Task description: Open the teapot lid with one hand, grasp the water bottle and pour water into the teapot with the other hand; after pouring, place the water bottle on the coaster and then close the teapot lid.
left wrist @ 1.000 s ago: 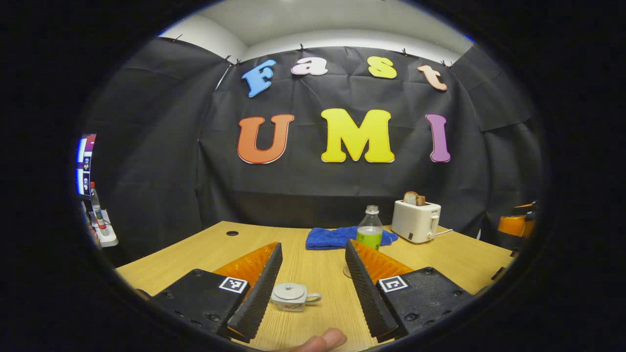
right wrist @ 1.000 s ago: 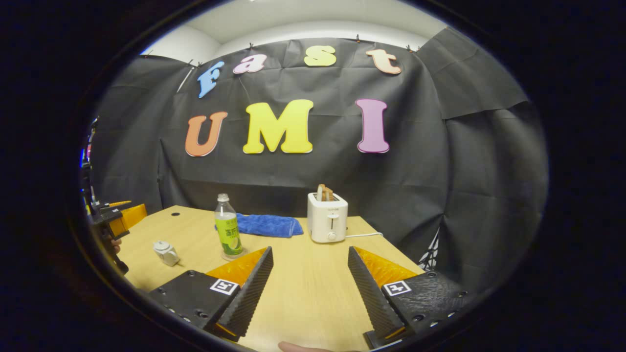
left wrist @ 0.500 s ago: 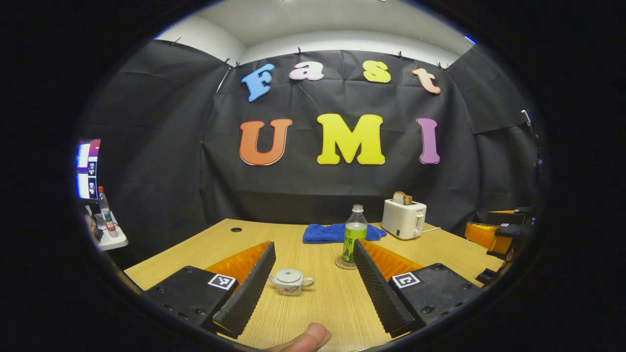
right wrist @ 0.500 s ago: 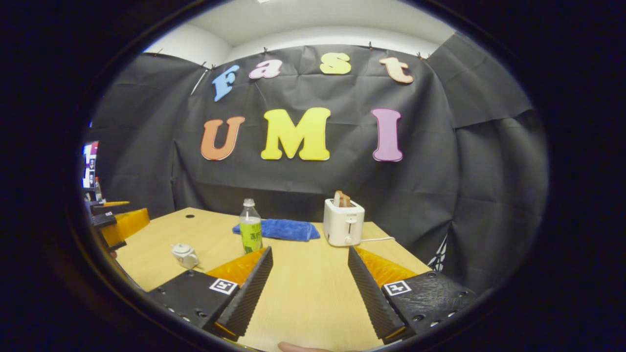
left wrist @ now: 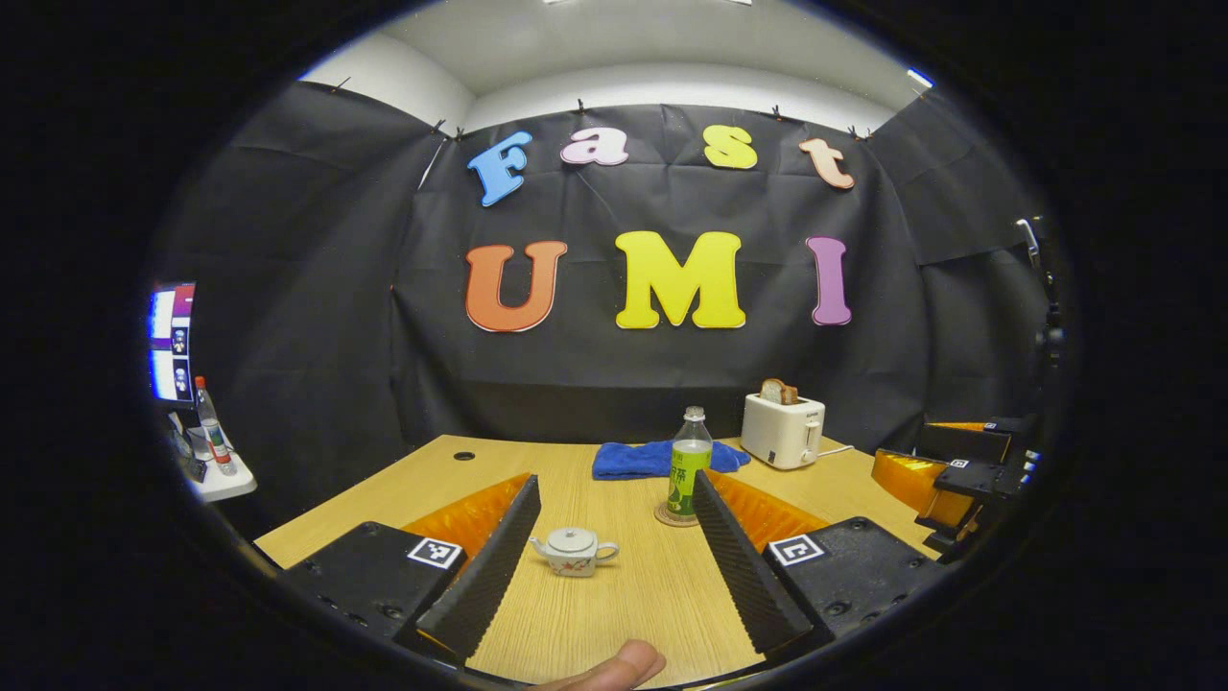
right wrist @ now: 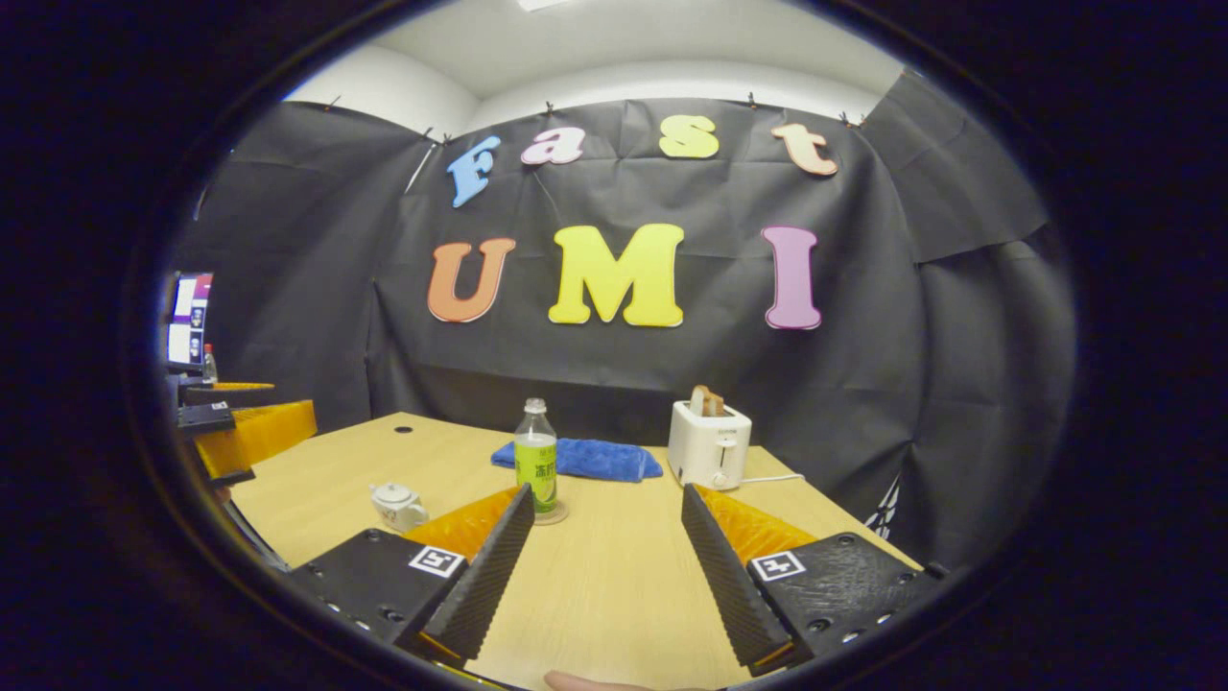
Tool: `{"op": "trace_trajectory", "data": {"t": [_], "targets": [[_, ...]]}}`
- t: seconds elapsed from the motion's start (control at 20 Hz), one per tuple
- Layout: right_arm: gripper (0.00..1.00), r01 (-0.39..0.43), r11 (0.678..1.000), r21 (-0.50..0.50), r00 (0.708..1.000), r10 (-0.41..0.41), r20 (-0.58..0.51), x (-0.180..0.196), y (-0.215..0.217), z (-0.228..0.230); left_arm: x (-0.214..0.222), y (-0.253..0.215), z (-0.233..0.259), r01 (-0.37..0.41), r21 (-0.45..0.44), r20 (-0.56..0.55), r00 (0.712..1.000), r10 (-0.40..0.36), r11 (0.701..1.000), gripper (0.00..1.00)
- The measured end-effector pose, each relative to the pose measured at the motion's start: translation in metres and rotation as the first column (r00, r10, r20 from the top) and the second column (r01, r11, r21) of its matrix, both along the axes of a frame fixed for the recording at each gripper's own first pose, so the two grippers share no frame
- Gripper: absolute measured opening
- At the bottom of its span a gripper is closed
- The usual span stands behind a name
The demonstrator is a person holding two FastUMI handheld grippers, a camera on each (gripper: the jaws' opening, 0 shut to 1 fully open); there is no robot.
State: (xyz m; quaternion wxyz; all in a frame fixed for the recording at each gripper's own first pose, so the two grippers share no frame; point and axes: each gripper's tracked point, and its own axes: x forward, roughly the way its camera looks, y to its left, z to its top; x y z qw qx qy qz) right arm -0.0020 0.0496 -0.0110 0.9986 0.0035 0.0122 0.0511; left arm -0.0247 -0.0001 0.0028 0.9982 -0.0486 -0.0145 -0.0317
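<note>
- Left hand-held gripper (left wrist: 611, 566) spread wide, holding nothing; teapot (left wrist: 574, 552) sits lidded on the surface (left wrist: 633, 595) between its fingers.
- Right hand-held gripper (right wrist: 604, 566) also wide, empty.
- Bottle (right wrist: 536, 456) upright on coaster (right wrist: 554, 516).

Wooden table (left wrist: 614, 595) with round hole (left wrist: 463, 456) near far left corner. Blue cloth (left wrist: 641, 459) at far edge. White toaster (left wrist: 782, 431) beside cloth, bread slice (left wrist: 777, 391) in slot, cord (right wrist: 772, 478) trailing right. Monitor (left wrist: 171, 341) and small bottle (left wrist: 211, 430) off table, left.
</note>
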Motion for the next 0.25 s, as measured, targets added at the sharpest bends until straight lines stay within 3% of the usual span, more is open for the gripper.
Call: {"op": "trace_trajectory", "data": {"t": [0.15, 0.25], "targets": [[0.93, -0.007, 1.000, -0.004, 1.000, 0.007, 0.006, 0.0009, 0.0019, 0.0008, 0.0029, -0.0064, -0.0081, 0.026, -0.020, -0.023, 0.999, -0.027, 0.999, 1.00], [0.98, -0.005, 1.000, -0.011, 1.000, 0.005, 0.011, 0.0025, 0.0011, 0.0006, 0.0041, -0.0040, -0.0124, 0.025, -0.020, -0.036, 0.999, -0.025, 0.999, 1.00]]}}
